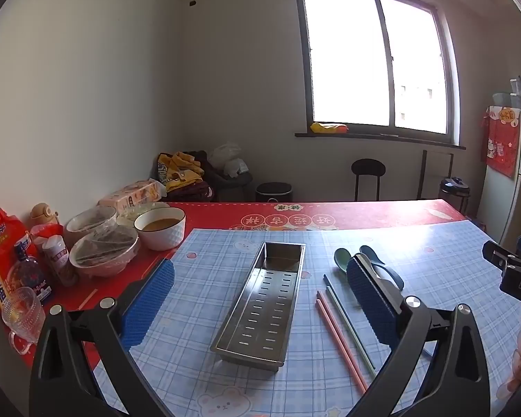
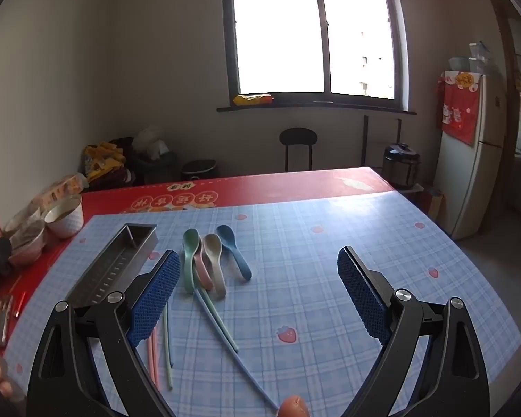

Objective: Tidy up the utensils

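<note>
Both tongs stand released, holding nothing: left gripper (image 1: 260,307) hovers over the perforated steel tray (image 1: 260,299), right gripper (image 2: 258,299) over the utensil pile. Tray sits bare on the blue plaid mat (image 2: 330,243); just right of it lie pink chopsticks (image 1: 340,340) and a green one (image 1: 350,330), then four spoons fanned together, green spoon (image 2: 190,253), pink spoon (image 2: 201,267), beige spoon (image 2: 214,257), blue spoon (image 2: 233,250). Judgement: take the blue spoon first, since it lies apart; pinch across the handle, lay it lengthwise along the tray. Thin chopsticks will likely need a low, flat approach. Legible writing: "1倍" on the red packet (image 1: 1,257); "DAS" on the right gripper body; red tablecloth (image 1: 364,213) characters appear inverted, possibly "好运吉祥".
</note>
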A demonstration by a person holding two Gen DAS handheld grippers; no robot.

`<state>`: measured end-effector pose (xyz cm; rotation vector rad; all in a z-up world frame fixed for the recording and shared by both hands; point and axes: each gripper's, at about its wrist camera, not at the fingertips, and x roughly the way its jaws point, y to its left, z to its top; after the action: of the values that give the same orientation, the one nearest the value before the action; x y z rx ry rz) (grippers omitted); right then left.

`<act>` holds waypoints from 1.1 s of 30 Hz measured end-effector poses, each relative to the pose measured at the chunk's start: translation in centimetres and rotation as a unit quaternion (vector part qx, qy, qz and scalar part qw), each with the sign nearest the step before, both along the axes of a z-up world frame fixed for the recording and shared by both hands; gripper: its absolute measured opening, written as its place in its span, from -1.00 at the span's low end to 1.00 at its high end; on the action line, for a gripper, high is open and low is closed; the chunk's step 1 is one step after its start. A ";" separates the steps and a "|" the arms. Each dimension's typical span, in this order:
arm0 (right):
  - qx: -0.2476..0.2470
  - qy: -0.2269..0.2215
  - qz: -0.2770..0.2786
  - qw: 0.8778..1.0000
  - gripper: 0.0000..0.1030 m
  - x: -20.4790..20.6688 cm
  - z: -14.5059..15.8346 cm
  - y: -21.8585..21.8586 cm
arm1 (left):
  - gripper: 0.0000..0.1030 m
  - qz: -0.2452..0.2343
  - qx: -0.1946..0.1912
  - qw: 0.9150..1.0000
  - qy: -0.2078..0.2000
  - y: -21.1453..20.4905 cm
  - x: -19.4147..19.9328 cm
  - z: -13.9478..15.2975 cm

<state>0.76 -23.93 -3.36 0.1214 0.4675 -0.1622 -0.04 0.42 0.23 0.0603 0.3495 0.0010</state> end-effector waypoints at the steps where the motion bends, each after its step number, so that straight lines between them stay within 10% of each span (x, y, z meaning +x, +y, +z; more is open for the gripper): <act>1: 0.000 0.000 0.000 1.000 0.73 0.0 0.0 0.0 | 0.89 0.000 -0.001 1.000 0.000 0.1 0.0 0.0; 33: -0.006 -0.006 0.001 1.000 0.73 -0.5 1.2 0.1 | 0.89 -0.009 -0.001 1.000 -0.002 0.4 -0.2 0.3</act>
<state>0.25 -23.87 -2.16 0.1095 0.4553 -0.1625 -0.28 0.78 0.53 0.0618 0.3441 -0.0161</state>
